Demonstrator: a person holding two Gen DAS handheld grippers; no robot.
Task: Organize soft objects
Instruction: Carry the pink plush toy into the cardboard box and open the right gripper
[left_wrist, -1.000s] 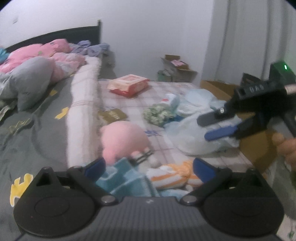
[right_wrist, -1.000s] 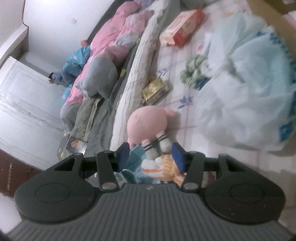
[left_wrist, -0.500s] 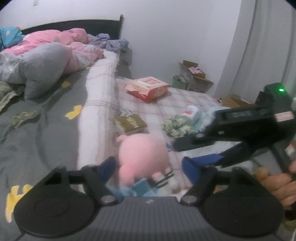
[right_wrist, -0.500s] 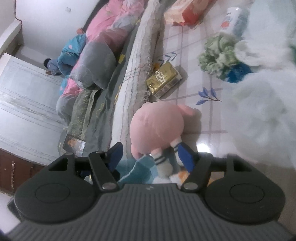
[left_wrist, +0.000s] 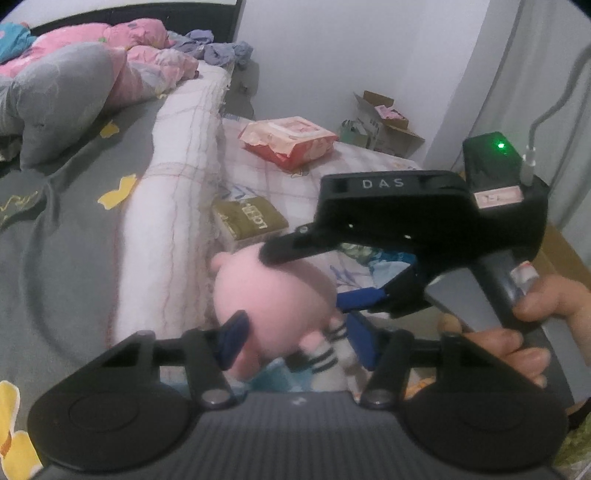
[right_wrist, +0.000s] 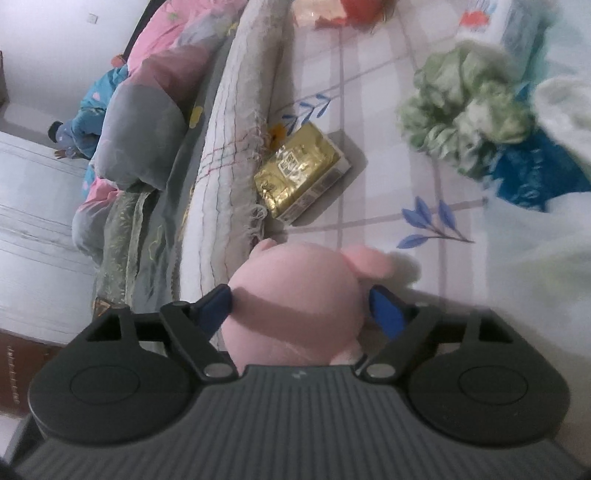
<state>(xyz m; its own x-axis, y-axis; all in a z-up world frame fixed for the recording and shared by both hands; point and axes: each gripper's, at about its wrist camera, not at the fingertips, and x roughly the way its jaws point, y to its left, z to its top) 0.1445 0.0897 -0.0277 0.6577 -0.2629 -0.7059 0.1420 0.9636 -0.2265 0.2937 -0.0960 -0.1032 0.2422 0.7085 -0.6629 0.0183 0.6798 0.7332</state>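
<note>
A pink plush toy (left_wrist: 273, 291) with striped socks lies on the checked sheet beside a rolled white blanket (left_wrist: 170, 221). My left gripper (left_wrist: 297, 338) straddles its body and legs. The jaws are closing, and the pads sit close to the plush without clearly squeezing it. My right gripper (left_wrist: 303, 277) reaches in from the right, held by a hand (left_wrist: 524, 332). In the right wrist view the plush head (right_wrist: 295, 291) fills the gap of the right gripper (right_wrist: 301, 308). Those jaws are opening. A blue checked cloth (left_wrist: 280, 373) shows under the toy.
A gold packet (right_wrist: 301, 173) lies just beyond the plush against the blanket. A red wipes pack (left_wrist: 288, 142) is farther back. Green ruffled fabric (right_wrist: 465, 122) and a white plastic bag (right_wrist: 535, 277) lie to the right. A grey pillow (left_wrist: 62, 103) and pink bedding are on the left.
Both grippers have closed in on the pink plush. The left jaws have narrowed around its body. The right gripper has swung in from the right, and its jaws have widened around the head.
</note>
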